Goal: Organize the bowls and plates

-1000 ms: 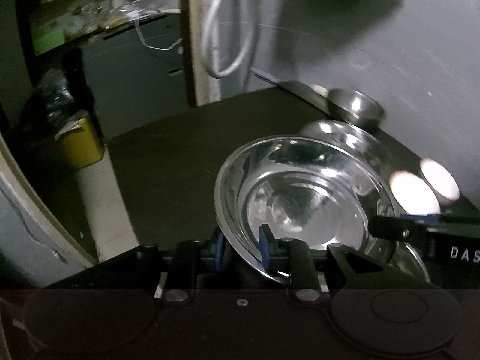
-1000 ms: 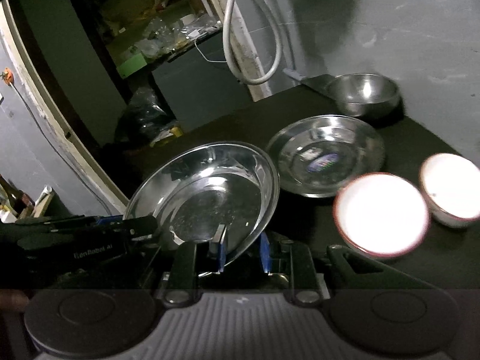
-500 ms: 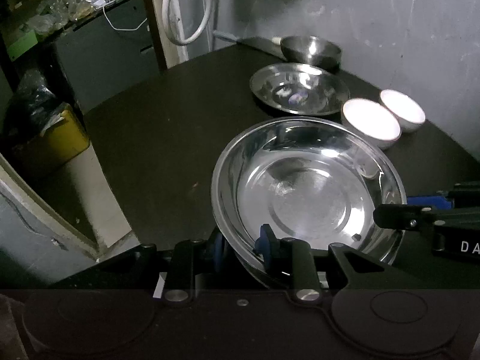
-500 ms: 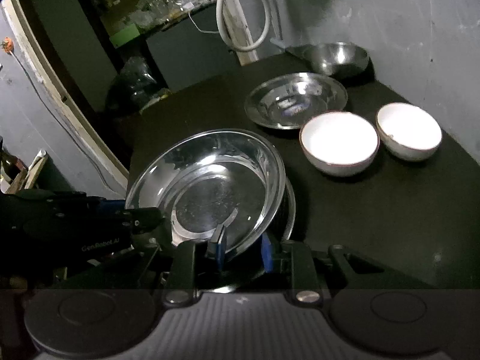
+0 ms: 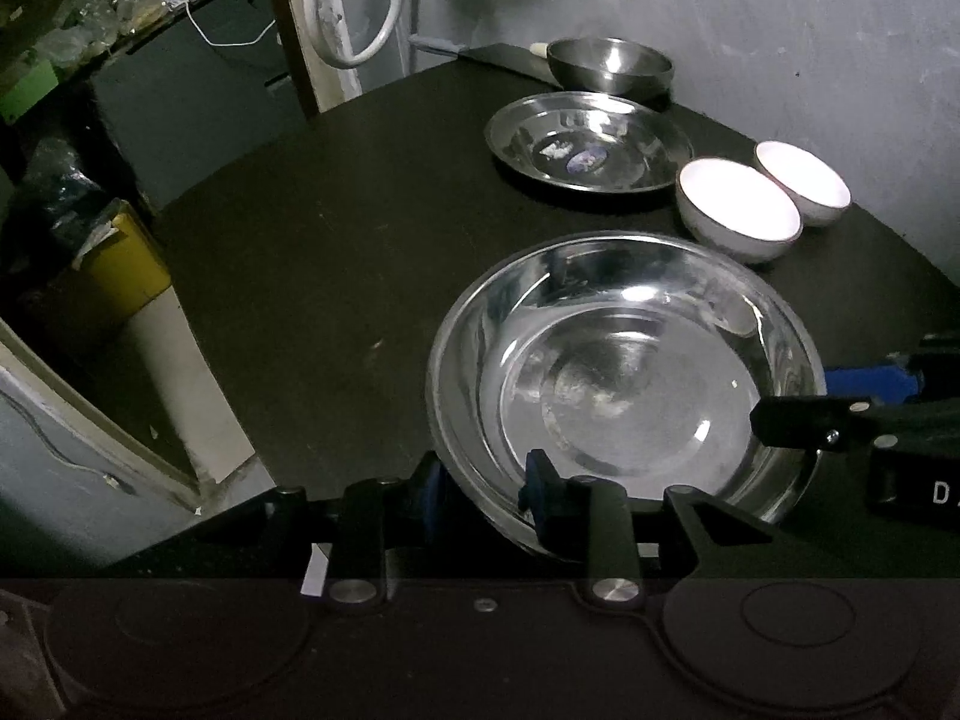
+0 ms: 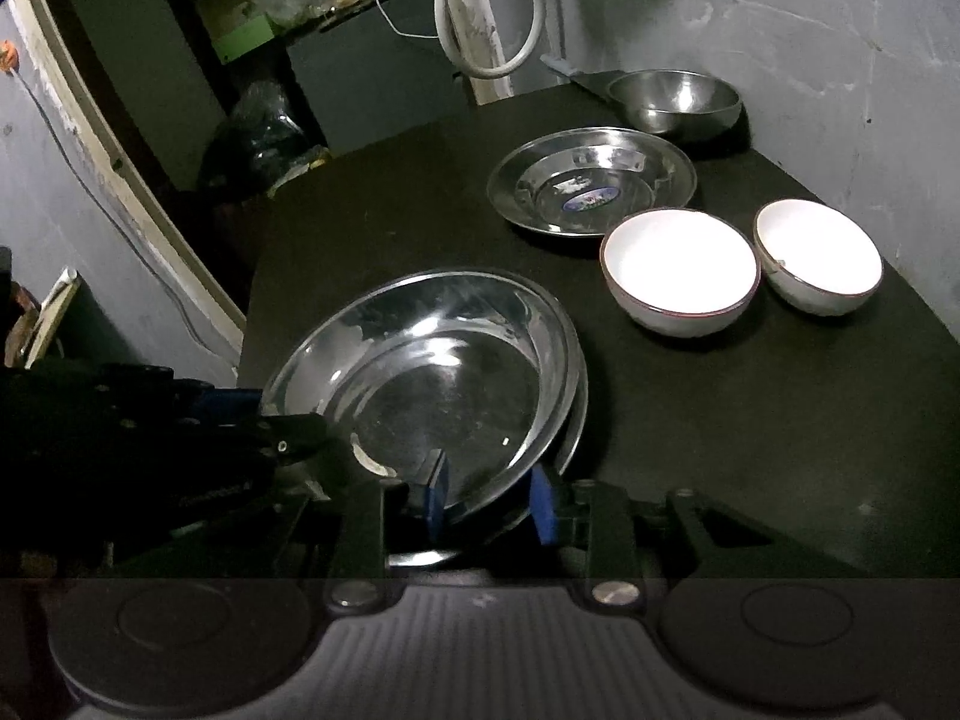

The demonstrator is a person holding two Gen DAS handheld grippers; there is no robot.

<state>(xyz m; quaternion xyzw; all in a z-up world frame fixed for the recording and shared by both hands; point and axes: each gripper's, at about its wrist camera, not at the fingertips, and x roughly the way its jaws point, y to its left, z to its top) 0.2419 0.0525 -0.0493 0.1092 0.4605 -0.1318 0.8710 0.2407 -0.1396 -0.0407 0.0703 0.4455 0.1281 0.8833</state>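
Observation:
A large steel plate [image 5: 624,384] [image 6: 432,372] lies level on the near part of the black table [image 5: 360,240]. It is nested on a second similar plate, of which only the rim [image 6: 579,396] shows. My left gripper [image 5: 483,495] straddles its near-left rim and its jaws are opening. On the opposite rim my right gripper [image 6: 487,501] is opening too, its pads clearly apart from the metal. Each gripper shows in the other's view: the right gripper [image 5: 792,399] and the left gripper [image 6: 288,414]. Farther back stand a smaller steel plate [image 5: 588,144] and two white bowls [image 5: 738,210] [image 5: 804,180].
A steel bowl [image 5: 609,63] sits at the table's far edge against the grey wall. A white hose [image 5: 354,30] hangs on a post behind the table. A yellow bin [image 5: 114,276] stands on the floor beyond the table's left edge.
The large plate came down from a raised, tilted hold and now lies level on the lower plate. Both grippers' jaws stand a little wider, the right one more.

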